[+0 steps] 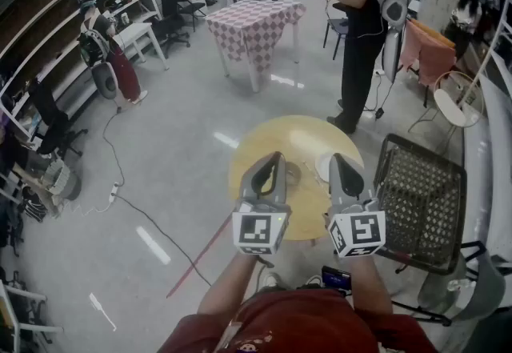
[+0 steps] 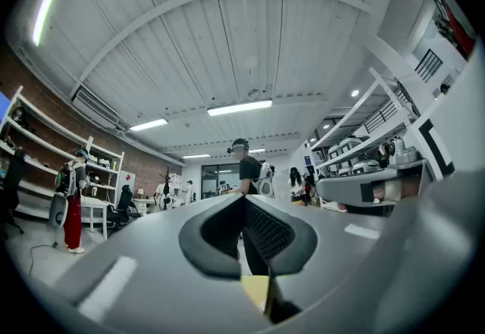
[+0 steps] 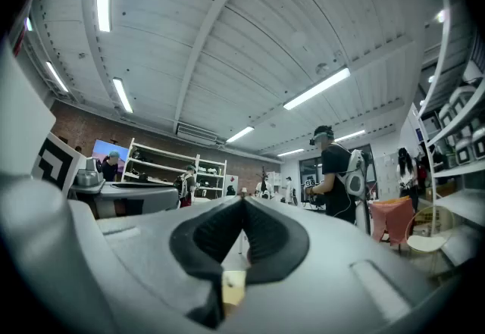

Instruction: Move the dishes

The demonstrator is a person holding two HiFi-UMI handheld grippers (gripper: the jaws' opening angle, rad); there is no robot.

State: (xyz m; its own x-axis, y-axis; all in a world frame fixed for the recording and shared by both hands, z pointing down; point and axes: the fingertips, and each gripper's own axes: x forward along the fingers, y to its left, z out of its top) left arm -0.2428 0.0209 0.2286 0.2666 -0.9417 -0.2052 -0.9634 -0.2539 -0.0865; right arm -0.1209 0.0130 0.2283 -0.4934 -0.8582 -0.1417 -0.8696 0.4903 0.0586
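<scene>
A round yellow table [image 1: 264, 153] stands just ahead of me. On it lies a white dish [image 1: 323, 165], partly hidden behind my right gripper [image 1: 337, 158]. A small clear dish-like thing [image 1: 293, 175] sits between the two grippers; I cannot make out its shape. My left gripper [image 1: 277, 156] hovers above the table's near side, level with the right one. Both are shut with nothing in them. The left gripper [image 2: 242, 200] and right gripper [image 3: 244, 201] views look out across the room and up at the ceiling, and show the jaws closed tip to tip.
A dark wicker chair [image 1: 420, 198] stands right of the table. A person in black [image 1: 364, 27] stands beyond it, near a checkered table [image 1: 256, 22]. A red stick [image 1: 200, 255] and a cable [image 1: 120, 183] lie on the floor at left. Shelves [image 1: 72, 15] line the left wall.
</scene>
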